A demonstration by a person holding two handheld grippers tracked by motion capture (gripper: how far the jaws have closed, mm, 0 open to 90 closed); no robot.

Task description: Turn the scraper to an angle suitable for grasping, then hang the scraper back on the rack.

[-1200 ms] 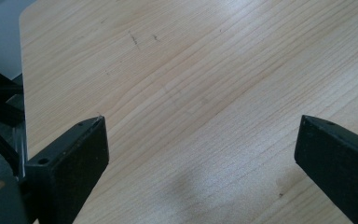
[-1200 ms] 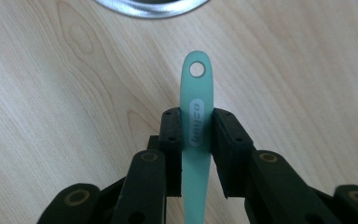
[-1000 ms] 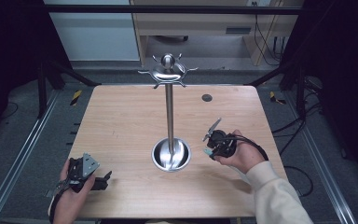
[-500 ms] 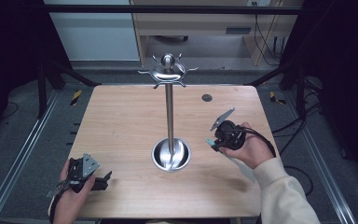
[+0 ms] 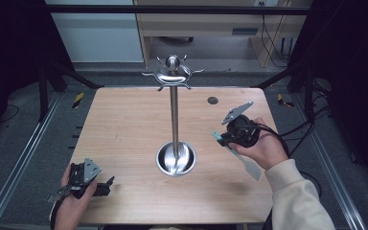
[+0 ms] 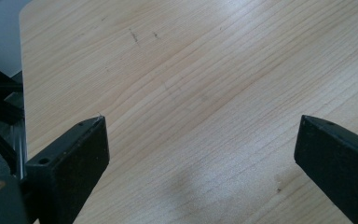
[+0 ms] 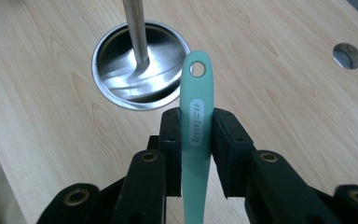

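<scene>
Steel stand dish point(image 7: 141, 65); teal spatula point(image 7: 196, 121) in right tool point(image 7: 196, 140)

Mint-green spatula point(image 7: 196, 121) with hanging hole, clamped handle-up in right tongs point(image 7: 196, 140), beside steel stand point(image 5: 174, 120)

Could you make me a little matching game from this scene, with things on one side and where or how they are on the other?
Things:
1. left tool
2. right tool
3. metal stand
4. small hole

States:
A. upright at the table's middle
B. open above bare wood
C. in the tabletop at its far side
D. shut on a teal spatula

Pairs: 1-B, 2-D, 3-A, 4-C
</scene>
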